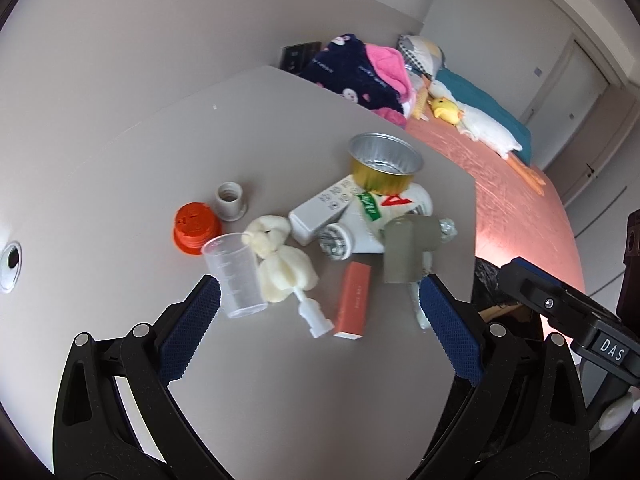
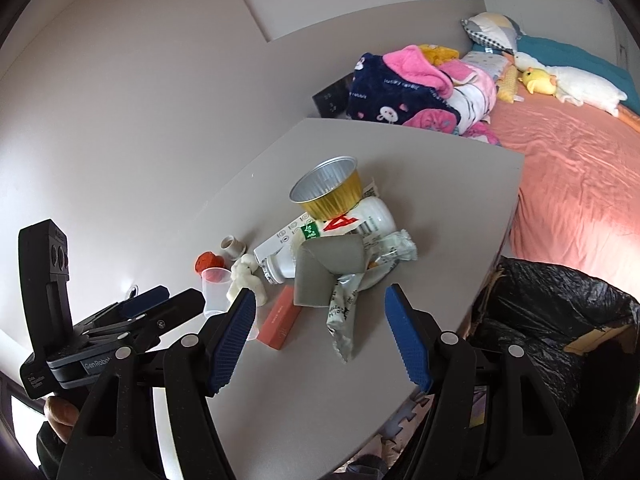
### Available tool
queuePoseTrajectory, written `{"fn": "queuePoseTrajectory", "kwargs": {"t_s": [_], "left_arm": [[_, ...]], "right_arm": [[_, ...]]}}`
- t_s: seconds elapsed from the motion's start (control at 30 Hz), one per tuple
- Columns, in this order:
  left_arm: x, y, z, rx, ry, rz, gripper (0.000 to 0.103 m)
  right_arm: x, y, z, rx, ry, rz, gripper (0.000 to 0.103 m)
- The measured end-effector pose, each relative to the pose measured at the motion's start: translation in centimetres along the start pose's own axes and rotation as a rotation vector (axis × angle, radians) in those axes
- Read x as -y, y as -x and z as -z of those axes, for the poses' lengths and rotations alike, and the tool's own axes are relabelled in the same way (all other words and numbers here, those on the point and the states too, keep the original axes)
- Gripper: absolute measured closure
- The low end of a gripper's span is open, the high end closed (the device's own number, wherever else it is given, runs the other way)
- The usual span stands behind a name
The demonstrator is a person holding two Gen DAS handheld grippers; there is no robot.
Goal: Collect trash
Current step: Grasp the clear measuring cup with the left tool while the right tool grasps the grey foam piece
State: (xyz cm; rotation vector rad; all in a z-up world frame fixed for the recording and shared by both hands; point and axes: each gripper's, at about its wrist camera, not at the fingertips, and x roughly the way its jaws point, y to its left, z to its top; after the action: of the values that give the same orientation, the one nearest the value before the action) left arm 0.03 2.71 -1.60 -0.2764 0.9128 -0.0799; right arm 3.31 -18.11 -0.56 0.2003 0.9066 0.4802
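Status: collection barely begun, by the look of it.

- Left gripper (image 1: 320, 304): fingers spread wide, empty.
- Right gripper (image 2: 320, 316): fingers wide, empty.
- Trash on worktop (image 1: 120, 160), all ahead of the fingertips: clear cup (image 1: 234, 274) beside the left finger, orange box (image 1: 352, 300) between them, foil cup (image 1: 384, 164) farthest.
- Black bin bag (image 2: 552, 312): right of the right fingers; contents not visible.

Grey surface (image 1: 120, 184) carries a cluster of litter. Foil cup (image 1: 385, 163) at 12 o'clock atop a white bottle (image 1: 384, 216). Orange lid (image 1: 196, 229) and grey cap (image 1: 231, 201) at 9 o'clock. Clear measuring cup (image 1: 234, 274), cream plush toy (image 1: 280, 260) and orange box (image 1: 353, 300) at 6 o'clock
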Motion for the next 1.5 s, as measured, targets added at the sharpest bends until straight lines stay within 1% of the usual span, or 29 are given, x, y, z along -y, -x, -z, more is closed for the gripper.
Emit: {"fn": "queuePoseTrajectory", "kwargs": {"t_s": [0.1,0.17,0.23,0.27,0.33,0.47,0.63,0.9,1.0,1.13,1.2,1.23,1.27,1.4,1.5], "left_arm": [[-1.1,-0.5,0.0,-0.002,0.029,-0.012,0.007],[-1.8,-0.7,0.0,0.003,0.041,-0.035,0.013],[-2.7,-1.3,-0.1,-0.015,0.065,-0.045,0.027],[-3.1,-1.7,-0.2,-0.026,0.08,-0.047,0.03],[-4.0,-2.5,-0.2,-0.05,0.11,-0.05,0.04],[-5.0,-3.4,-0.1,-0.068,0.136,-0.066,0.044],[-5.7,-4.5,-0.2,-0.094,0.144,-0.091,0.044],[-6.4,-6.3,-0.4,-0.14,0.155,-0.11,0.044],[-6.5,-6.6,-0.4,-0.139,0.144,-0.13,0.044],[-6.4,-6.6,-0.2,-0.122,0.119,-0.162,0.044],[-6.2,-6.7,-0.1,-0.11,0.106,-0.18,0.044],[-6.1,-6.7,-0.1,-0.104,0.101,-0.183,0.044],[-6.1,-6.7,-0.1,-0.101,0.098,-0.188,0.044],[-6.5,-6.6,-0.3,-0.107,0.117,-0.178,0.044],[-6.5,-6.6,-0.3,-0.112,0.11,-0.176,0.044]], "right_arm": [[-0.3,-1.3,-0.2,-0.017,0.014,0.008,0.033],[-0.5,-2.1,-0.4,-0.017,0.022,0.018,0.03],[-0.5,-2.7,-0.7,-0.015,0.034,0.03,0.027],[-0.6,-3.0,-0.8,-0.014,0.039,0.037,0.025],[-0.6,-3.6,-1.0,-0.016,0.049,0.044,0.024],[-0.9,-5.0,-1.5,-0.024,0.087,0.071,0.024],[-0.8,-7.0,-1.8,-0.054,0.11,0.089,0.024],[-1.5,-9.3,-2.4,-0.057,0.179,0.121,0.024],[-1.8,-9.7,-2.4,-0.047,0.205,0.132,0.024],[-1.8,-10.5,-2.4,-0.065,0.211,0.145,0.024],[-1.7,-10.8,-2.3,-0.076,0.205,0.149,0.031],[-1.5,-10.9,-2.4,-0.079,0.2,0.148,0.037],[-1.4,-10.9,-2.4,-0.082,0.194,0.143,0.04],[-1.2,-10.3,-2.7,-0.065,0.171,0.13,0.041],[-1.3,-9.5,-3.0,-0.051,0.152,0.105,0.041]]}}
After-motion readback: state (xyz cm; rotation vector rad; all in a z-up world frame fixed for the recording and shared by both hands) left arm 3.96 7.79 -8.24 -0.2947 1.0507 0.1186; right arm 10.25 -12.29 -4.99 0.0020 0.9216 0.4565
